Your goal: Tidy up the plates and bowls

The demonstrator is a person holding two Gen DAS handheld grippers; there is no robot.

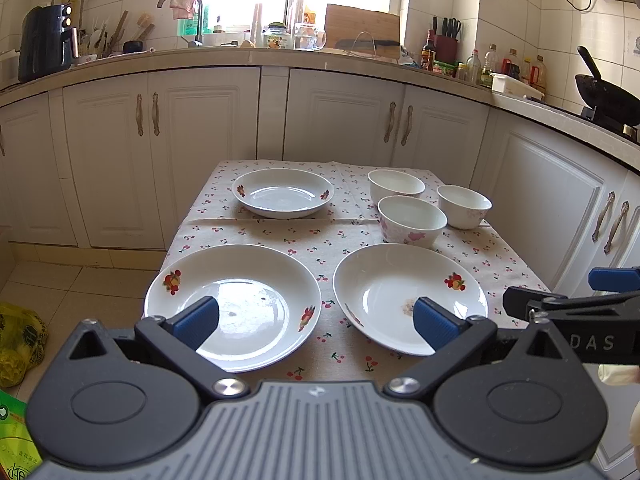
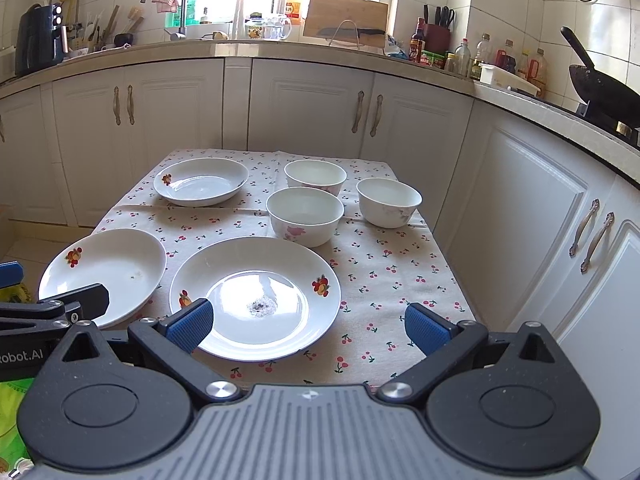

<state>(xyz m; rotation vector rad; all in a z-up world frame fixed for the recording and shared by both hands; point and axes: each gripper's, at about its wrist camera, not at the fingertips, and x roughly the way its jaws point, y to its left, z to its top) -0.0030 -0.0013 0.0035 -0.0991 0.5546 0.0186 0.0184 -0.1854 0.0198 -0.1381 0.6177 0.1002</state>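
Observation:
Three white plates with fruit prints lie on the cherry-print tablecloth (image 1: 280,236): a near left plate (image 1: 232,304), a near right plate (image 1: 400,292) and a far plate (image 1: 282,192). Three white bowls (image 1: 412,220) cluster at the far right, apart from each other. My left gripper (image 1: 316,322) hovers open at the front edge, between the two near plates. My right gripper (image 2: 308,326) is open too, its left pad over the rim of the near right plate (image 2: 256,292). The bowls (image 2: 306,214) stand just behind that plate. Nothing is held.
White cabinets (image 1: 344,120) and a cluttered counter wrap around behind and to the right of the small table. A black wok (image 2: 600,88) sits on the stove at the right. A yellow bag (image 1: 20,340) lies on the tiled floor at the left.

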